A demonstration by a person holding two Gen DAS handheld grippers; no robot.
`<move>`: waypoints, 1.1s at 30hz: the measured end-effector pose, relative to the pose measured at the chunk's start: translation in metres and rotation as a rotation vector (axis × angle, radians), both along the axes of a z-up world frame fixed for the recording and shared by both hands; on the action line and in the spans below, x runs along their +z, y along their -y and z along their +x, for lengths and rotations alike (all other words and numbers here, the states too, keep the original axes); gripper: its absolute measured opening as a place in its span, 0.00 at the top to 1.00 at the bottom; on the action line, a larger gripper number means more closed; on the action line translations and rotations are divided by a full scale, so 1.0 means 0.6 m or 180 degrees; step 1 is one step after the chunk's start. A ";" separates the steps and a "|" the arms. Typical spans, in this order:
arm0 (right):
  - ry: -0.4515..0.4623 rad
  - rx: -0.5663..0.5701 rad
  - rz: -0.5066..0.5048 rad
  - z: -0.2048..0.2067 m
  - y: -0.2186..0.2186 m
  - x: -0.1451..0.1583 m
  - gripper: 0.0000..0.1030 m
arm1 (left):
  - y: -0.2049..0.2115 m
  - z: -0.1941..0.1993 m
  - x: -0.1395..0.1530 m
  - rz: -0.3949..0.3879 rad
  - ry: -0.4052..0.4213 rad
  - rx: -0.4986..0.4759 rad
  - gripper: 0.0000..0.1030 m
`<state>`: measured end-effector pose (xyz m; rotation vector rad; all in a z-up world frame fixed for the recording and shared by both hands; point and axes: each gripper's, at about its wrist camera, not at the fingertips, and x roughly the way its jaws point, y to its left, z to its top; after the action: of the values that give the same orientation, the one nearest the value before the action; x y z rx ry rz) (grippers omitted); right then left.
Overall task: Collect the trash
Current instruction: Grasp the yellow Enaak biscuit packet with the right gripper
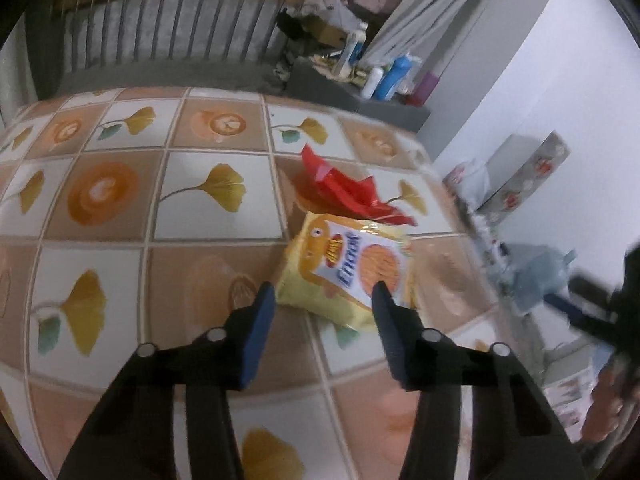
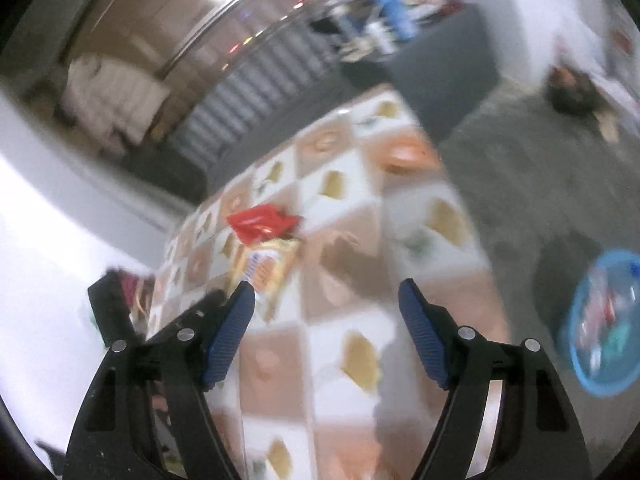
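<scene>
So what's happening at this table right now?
A person with a gripper in each hand is clearing trash. The left gripper straddles a yellow snack packet on the patterned table, not visibly gripping it. A red wrapper lies just beyond. The right gripper is open and empty. A blue basin of trash sits on the floor.

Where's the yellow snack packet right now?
In the left wrist view the yellow snack packet lies on the tiled tablecloth, just ahead of the left claw, with the red wrapper touching its far end.
</scene>
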<state>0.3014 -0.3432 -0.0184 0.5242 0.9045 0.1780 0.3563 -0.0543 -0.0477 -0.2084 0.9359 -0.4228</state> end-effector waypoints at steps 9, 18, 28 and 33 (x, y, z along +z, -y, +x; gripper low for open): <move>-0.0027 0.0543 -0.0758 0.195 -0.139 -0.044 0.41 | 0.020 0.024 -0.021 0.0509 0.0074 -0.0001 0.78; -0.0328 0.0798 -0.1017 0.191 -0.186 -0.086 0.90 | 0.008 0.013 -0.024 0.0588 0.0118 0.0014 0.96; -0.0345 0.0880 -0.0908 0.032 -0.201 -0.087 0.92 | -0.021 -0.111 -0.018 0.0467 -0.0001 -0.0238 0.96; -0.0361 0.1008 -0.0805 -0.066 -0.212 -0.089 0.92 | -0.050 -0.219 -0.023 0.0281 -0.0090 -0.0457 0.96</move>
<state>0.2616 -0.2160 -0.0718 0.1548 1.1011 0.3182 0.2246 -0.0245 -0.0615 -0.0671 0.9985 -0.5108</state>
